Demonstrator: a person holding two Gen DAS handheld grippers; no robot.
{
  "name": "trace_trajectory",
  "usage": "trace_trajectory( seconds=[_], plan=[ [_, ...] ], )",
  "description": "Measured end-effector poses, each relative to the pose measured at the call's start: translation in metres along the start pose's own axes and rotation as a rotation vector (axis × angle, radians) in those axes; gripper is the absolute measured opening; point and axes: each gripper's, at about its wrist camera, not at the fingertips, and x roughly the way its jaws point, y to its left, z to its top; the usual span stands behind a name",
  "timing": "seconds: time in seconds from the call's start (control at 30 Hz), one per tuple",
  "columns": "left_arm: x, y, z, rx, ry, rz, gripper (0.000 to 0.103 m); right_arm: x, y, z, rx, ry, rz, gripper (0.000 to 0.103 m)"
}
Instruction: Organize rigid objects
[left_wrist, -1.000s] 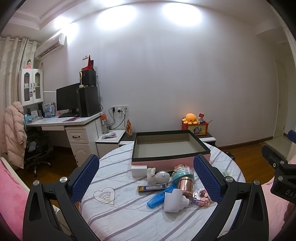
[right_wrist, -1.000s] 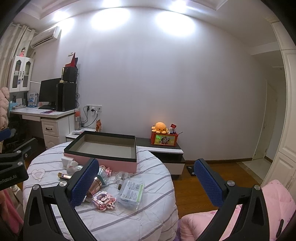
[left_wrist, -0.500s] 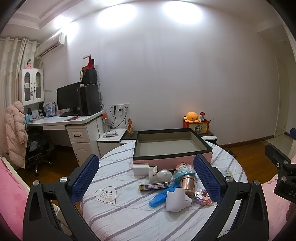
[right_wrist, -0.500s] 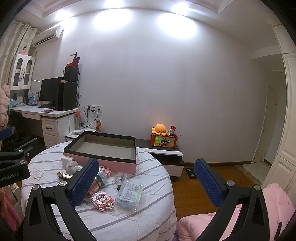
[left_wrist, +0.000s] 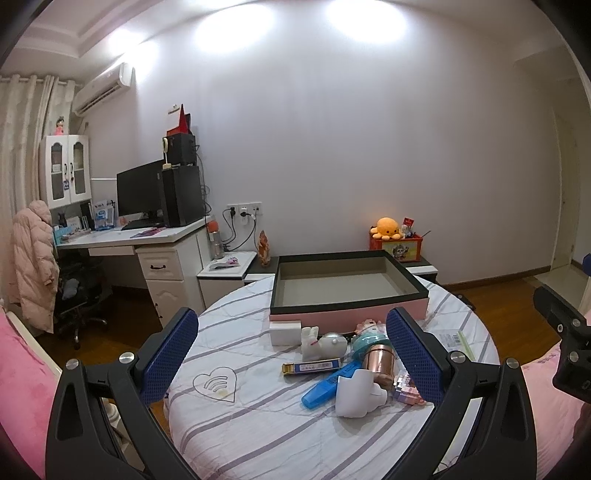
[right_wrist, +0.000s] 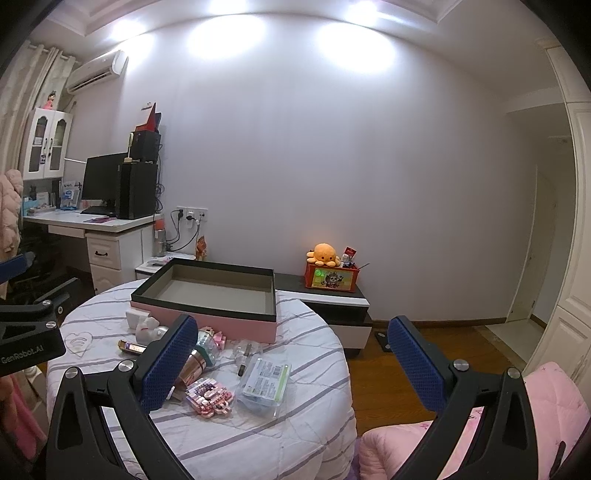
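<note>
Looking along the left hand-held gripper (left_wrist: 295, 354), the left wrist view shows its blue-padded jaws spread wide and holding nothing. Between them, in the lower centre of the frame, a cluster of small rigid objects lies on the round desk with the striped white cloth (left_wrist: 258, 417). The empty pink tray with a black rim (left_wrist: 347, 286) sits just beyond the cluster, in the centre of the frame. Nearest the jaws are a white plastic piece (left_wrist: 356, 397) and a blue plastic marker-like tube (left_wrist: 327, 384); the tube's long axis runs diagonally from lower left to upper right. A flat gold-and-blue box (left_wrist: 312, 367) lies crosswise with its long axis left to right; its label is too small to read. A copper-coloured metal cylinder (left_wrist: 377, 360) stands just right of it. By judgement, the left side is the nearer one to this cluster.

In the right wrist view, the right hand-held gripper (right_wrist: 295, 354) is likewise wide apart and empty. The cluster lies toward the lower left of the frame, around the left jaw. A clear plastic pack with a green-and-white label (right_wrist: 265, 380) and a pink brick-built toy (right_wrist: 208, 398) lie nearest, and the tray is beyond them. The pack's print is illegible. At the left edge, the other gripper body reads "GenRobot.AI".
</note>
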Motion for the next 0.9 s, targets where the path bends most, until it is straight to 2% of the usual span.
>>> trace_trajectory(
  seconds=[0.9],
  plan=[
    [0.0024,-0.0009,0.0036,0.005,0.022,0.013,0.103,-0.0009,0.0038,-0.0011,-0.02,0.012,-0.006,0.103]
  ],
)
